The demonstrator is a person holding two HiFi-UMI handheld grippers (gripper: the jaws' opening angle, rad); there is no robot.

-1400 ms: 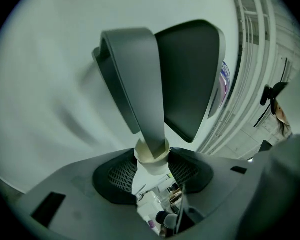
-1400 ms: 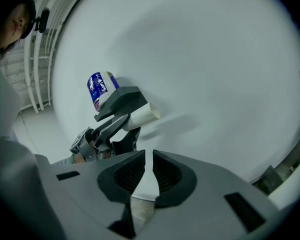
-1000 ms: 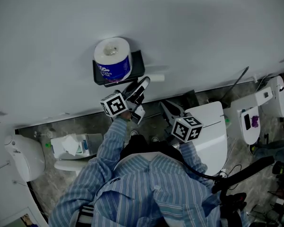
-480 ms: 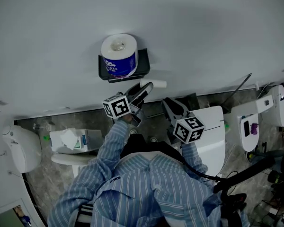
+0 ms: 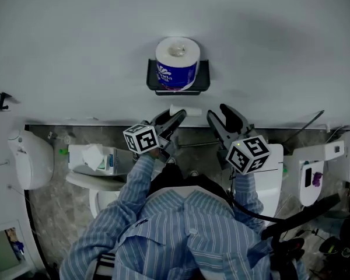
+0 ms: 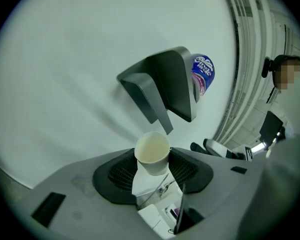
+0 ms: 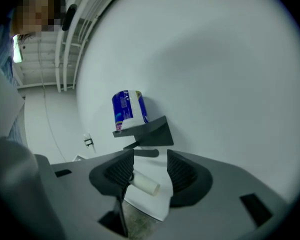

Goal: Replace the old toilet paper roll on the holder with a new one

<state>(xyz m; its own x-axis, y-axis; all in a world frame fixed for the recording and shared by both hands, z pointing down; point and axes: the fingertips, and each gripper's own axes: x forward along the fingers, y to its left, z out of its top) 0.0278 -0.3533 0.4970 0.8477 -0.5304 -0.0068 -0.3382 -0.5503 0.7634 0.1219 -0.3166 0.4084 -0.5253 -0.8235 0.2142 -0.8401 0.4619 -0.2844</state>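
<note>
A new roll in a blue wrapper [image 5: 177, 63] stands on the dark wall holder [image 5: 204, 77]. It also shows as the roll [image 6: 203, 74] on the holder [image 6: 165, 86], and as the roll [image 7: 127, 110] on the holder [image 7: 147, 130]. Just below the holder, my left gripper [image 5: 174, 116] is shut on the old cardboard tube [image 5: 185, 110]. The tube [image 6: 151, 151] faces the camera end-on between the pads of the left gripper [image 6: 152, 156], a strip of paper hanging from it. My right gripper [image 5: 220, 112] has just been opening. The right gripper [image 7: 146, 171] grips nothing; the tube [image 7: 142, 183] lies beyond its jaws.
A white toilet [image 5: 265, 177] stands below the right gripper. At the left are a white basin with a tissue box [image 5: 96, 159] and a white wall unit [image 5: 29, 159]. A small hook [image 5: 0, 98] sticks out of the wall. The person's striped sleeves fill the bottom.
The left gripper carried the tube from the holder's right side to below it. The right gripper rose beside it and its jaws spread apart.
</note>
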